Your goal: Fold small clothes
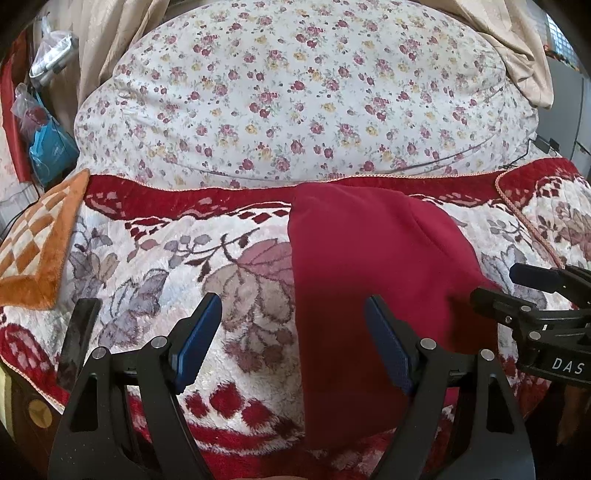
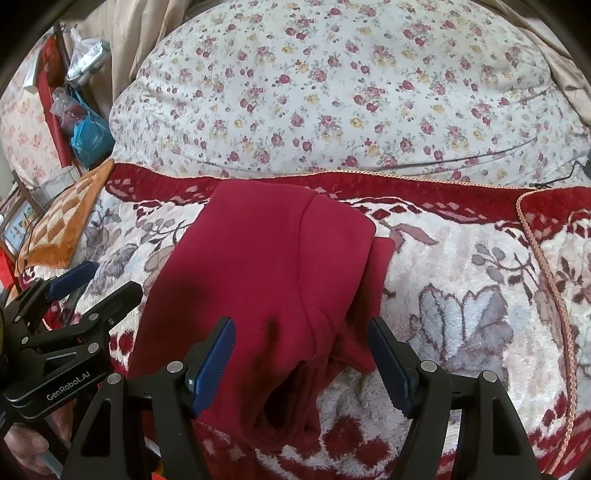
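A dark red garment (image 1: 369, 280) lies folded on a floral red-and-white blanket (image 1: 166, 258); it also shows in the right wrist view (image 2: 266, 266), with a seam and an open sleeve or leg end near the front. My left gripper (image 1: 293, 314) is open over the garment's left edge, holding nothing. My right gripper (image 2: 301, 338) is open above the garment's near right part, holding nothing. Each gripper shows in the other's view: the right one (image 1: 517, 288) at the garment's right side, the left one (image 2: 96, 280) at its left.
A large floral quilt (image 1: 295, 92) bulges behind the blanket. An orange checkered cushion (image 1: 37, 243) lies at the left. Plastic bags (image 1: 48, 140) and beige curtains (image 1: 99, 33) stand at the far left. A thin cable (image 1: 480, 151) runs along the quilt's base.
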The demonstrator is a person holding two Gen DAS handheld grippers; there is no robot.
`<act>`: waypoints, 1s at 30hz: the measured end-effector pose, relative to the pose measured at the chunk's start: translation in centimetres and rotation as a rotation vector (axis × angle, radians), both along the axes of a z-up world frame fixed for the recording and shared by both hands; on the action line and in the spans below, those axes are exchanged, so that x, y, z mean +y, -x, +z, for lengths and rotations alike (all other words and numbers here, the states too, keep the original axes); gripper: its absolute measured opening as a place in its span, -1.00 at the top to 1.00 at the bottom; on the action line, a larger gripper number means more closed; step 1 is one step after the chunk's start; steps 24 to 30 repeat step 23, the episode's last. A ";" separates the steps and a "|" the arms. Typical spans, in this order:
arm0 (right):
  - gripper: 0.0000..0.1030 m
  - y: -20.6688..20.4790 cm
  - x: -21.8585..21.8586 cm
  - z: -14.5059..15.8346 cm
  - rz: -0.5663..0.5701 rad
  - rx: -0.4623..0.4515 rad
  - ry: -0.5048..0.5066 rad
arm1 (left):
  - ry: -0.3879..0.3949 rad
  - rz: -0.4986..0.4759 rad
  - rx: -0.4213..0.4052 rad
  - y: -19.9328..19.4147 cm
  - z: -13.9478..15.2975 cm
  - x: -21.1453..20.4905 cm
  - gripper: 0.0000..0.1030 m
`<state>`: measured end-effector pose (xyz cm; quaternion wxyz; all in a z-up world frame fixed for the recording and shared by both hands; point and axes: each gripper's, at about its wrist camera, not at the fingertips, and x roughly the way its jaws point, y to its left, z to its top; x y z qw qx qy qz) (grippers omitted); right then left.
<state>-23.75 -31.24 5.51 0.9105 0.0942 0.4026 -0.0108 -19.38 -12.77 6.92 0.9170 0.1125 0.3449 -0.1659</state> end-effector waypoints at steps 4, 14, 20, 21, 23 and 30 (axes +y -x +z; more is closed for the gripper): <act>-0.38 -0.1 0.2 -0.1 0.003 0.005 0.001 | -0.001 -0.001 0.003 0.0 -0.2 0.0 -0.55; -0.38 -0.2 0.2 -0.3 0.002 0.009 0.000 | 0.000 -0.004 0.011 -0.1 -0.6 -0.2 -0.55; -0.38 -0.4 0.4 -0.7 0.006 0.018 -0.001 | 0.027 -0.013 0.037 -0.6 -0.8 -0.1 -0.55; -0.38 -0.4 0.4 -0.8 0.005 0.020 -0.002 | 0.032 -0.014 0.043 -0.7 -0.8 0.0 -0.56; -0.38 -0.4 0.3 -0.8 0.004 0.019 -0.007 | 0.042 -0.015 0.059 -1.1 -0.9 0.2 -0.55; -0.38 -0.4 0.3 -0.8 0.004 0.019 -0.007 | 0.042 -0.015 0.059 -1.1 -0.9 0.2 -0.55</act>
